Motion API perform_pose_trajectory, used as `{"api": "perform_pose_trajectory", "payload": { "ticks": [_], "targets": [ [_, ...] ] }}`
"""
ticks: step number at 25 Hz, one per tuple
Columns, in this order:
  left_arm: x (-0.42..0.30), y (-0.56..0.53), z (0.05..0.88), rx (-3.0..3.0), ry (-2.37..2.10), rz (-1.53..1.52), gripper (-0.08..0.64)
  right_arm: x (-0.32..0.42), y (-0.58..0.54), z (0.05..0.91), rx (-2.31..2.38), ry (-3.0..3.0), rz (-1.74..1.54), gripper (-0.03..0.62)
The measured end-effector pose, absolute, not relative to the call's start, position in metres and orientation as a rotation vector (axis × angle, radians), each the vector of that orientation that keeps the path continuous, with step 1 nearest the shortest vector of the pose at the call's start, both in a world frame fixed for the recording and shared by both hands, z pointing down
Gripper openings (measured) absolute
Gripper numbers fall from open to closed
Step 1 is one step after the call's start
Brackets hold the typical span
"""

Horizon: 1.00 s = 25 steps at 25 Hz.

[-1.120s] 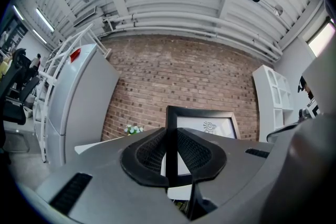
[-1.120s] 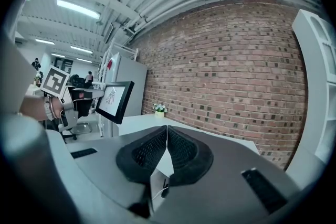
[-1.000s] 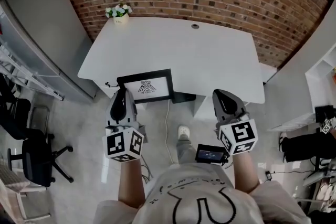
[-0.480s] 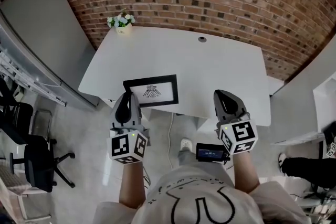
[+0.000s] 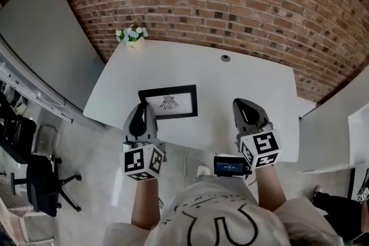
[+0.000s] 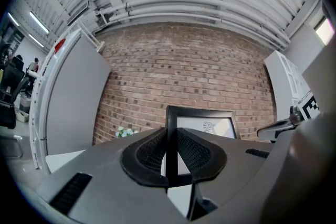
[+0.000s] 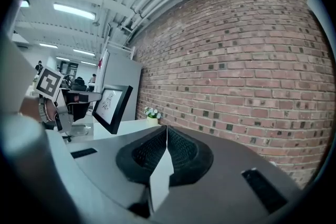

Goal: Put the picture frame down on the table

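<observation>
Two grippers hovered at the near edge of the white table (image 5: 230, 83). Our left gripper (image 5: 139, 110) pinched the left border of the picture frame (image 5: 169, 102), which hung over the table's near-left part, its picture facing us, at ten o'clock from our right gripper (image 5: 243, 106). That gripper's jaws were pressed together on nothing. Flowers (image 5: 132, 35) stood at the table's eleven-o'clock corner.

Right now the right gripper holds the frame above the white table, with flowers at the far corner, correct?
No: the left gripper holds the frame, jaws clamped on its edge, as the left gripper view shows; the right gripper is shut, empty. It is above the white table, flowers at the far corner.
</observation>
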<state>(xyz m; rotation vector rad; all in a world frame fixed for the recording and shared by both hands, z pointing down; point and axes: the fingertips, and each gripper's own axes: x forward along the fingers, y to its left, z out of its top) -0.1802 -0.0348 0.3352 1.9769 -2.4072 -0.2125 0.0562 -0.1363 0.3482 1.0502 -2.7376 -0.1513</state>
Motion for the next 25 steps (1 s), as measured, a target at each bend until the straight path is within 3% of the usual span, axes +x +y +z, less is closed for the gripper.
{"api": "perform_pose_trajectory", "payload": {
  "ticks": [25],
  "targets": [
    [-0.235, -0.162, 0.349, 2.024, -2.329, -0.16, 0.067, 0.02, -0.24, 0.366, 1.133, -2.663, -0.094, 0.018]
  ]
}}
